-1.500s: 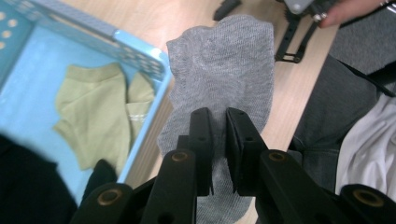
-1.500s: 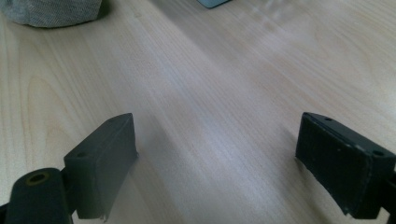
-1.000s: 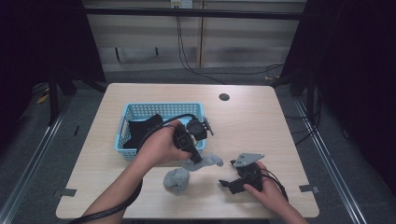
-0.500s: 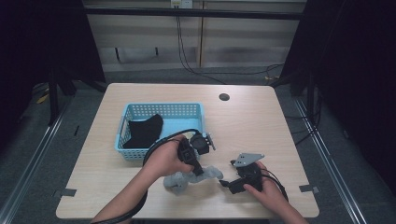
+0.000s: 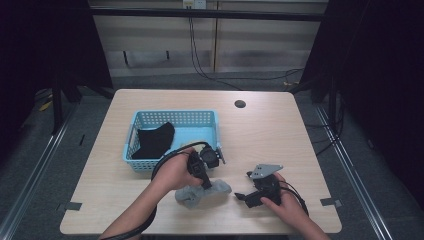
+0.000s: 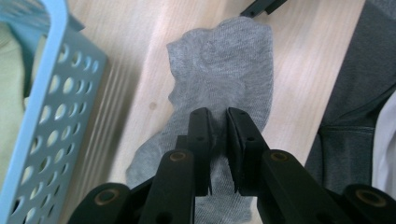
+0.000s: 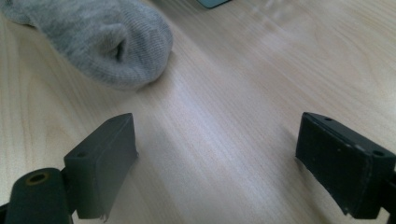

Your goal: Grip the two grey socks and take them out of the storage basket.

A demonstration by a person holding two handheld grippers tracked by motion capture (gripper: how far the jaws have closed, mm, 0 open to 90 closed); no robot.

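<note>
Basket: a light-blue perforated basket (image 5: 215, 131) sits on the wooden table (image 5: 280, 135), at about 11 o'clock from the left gripper. Inside it, a black garment (image 5: 152, 141) lies bunched toward the 9 o'clock end; the 3 o'clock end shows bare floor from above.
Basket, close up: the left gripper view catches its holed wall (image 6: 51, 121) along the frame's 9 o'clock edge, with pale greenish fabric (image 6: 11, 93) behind it — what that piece is, I cannot tell.
Sock: a grey sock (image 5: 202, 193) lies flat on the table just in front of the basket, between the two hands and apart from the basket wall.
Long axis: in the high view it runs from roughly 8 o'clock to 2 o'clock, the higher end toward the right gripper.
Left gripper (image 5: 206, 184): down on the sock — in its own view (image 6: 219, 135) the jaws are clamped nearly together with grey sock fabric (image 6: 224, 70) pinched between them, near the sock's middle.
Right gripper (image 5: 244, 196): resting low at 3 o'clock of the sock, jaws spread wide, gripping nothing.
Right gripper view: its jaws (image 7: 215, 158) frame bare table; the sock's rounded end (image 7: 107, 42) lies at 11 o'clock, just short of the left jaw and not touching it — a gap the high view leaves unclear.
</note>
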